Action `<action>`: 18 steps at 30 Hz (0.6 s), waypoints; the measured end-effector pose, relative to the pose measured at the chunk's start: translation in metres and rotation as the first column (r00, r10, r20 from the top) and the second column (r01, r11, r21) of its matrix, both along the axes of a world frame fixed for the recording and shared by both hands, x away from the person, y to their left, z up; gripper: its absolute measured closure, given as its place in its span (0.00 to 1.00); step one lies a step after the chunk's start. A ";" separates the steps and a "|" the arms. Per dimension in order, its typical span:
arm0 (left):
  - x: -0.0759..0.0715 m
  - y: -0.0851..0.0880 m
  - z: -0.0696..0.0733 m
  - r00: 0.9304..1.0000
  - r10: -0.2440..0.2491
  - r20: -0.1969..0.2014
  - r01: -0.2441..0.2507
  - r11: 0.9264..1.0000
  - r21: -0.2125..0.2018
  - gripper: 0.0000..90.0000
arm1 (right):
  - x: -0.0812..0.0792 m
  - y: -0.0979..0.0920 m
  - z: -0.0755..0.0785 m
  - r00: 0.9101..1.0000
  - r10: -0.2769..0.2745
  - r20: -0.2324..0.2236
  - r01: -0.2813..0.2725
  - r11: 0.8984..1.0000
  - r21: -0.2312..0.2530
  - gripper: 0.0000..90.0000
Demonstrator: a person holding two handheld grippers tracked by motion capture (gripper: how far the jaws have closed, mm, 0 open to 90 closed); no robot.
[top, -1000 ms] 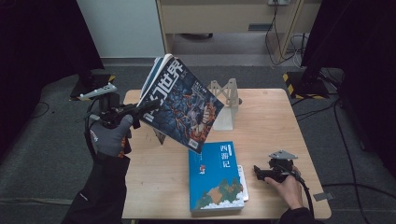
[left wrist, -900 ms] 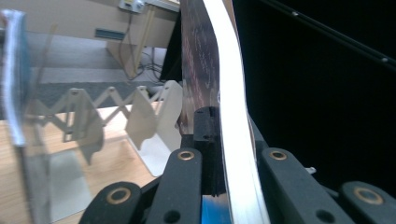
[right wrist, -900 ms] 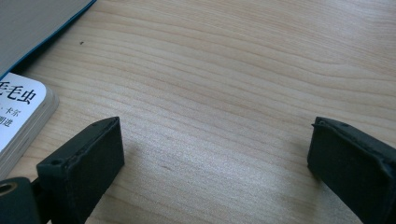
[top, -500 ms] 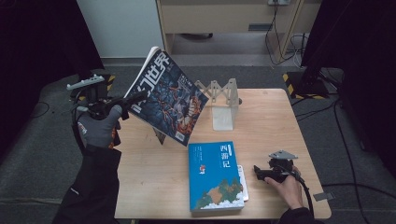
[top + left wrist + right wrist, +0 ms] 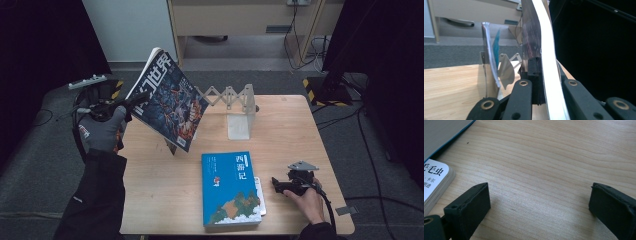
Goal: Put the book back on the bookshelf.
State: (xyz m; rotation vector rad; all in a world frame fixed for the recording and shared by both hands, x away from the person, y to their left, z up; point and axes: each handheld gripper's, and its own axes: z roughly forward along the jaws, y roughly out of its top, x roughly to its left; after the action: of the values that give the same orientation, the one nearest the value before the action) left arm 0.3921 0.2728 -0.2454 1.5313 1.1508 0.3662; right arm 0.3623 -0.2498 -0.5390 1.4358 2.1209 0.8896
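Shifted leftward and slightly higher than a second ago, the left gripper point(image 5: 131, 104) stays clamped on the edge of the magazine point(image 5: 167, 107), held tilted in the air above the table's point(image 5: 165, 190) left part. Centre: a blue book point(image 5: 231, 189) lies flat beside an accordion stand point(image 5: 235, 107). Right: the right gripper point(image 5: 276, 184) rests unmoved on the table, jaws wide apart and empty.

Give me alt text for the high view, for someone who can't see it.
A gloved hand's left hand-held gripper holds a dark illustrated magazine tilted in the air over the left of a light wooden table. A blue paperback book lies flat at the front, beside the resting right hand-held gripper. A clear folding book rack stands behind.
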 end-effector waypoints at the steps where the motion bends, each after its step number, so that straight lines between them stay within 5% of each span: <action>1: 0.001 0.000 0.000 1.000 0.005 -0.002 -0.005 1.000 0.004 0.91 | 0.000 0.000 0.000 1.000 0.000 0.000 0.000 1.000 0.000 0.04; 18: 0.017 -0.004 -0.008 0.995 0.094 -0.029 -0.091 0.991 0.098 0.91 | 0.000 0.000 0.000 1.000 0.000 0.000 0.000 1.000 0.000 0.04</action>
State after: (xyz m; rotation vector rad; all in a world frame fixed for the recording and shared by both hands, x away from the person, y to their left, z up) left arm 0.4088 0.2686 -0.2537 1.5761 1.2491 0.4658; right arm 0.3623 -0.2498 -0.5390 1.4356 2.1211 0.8902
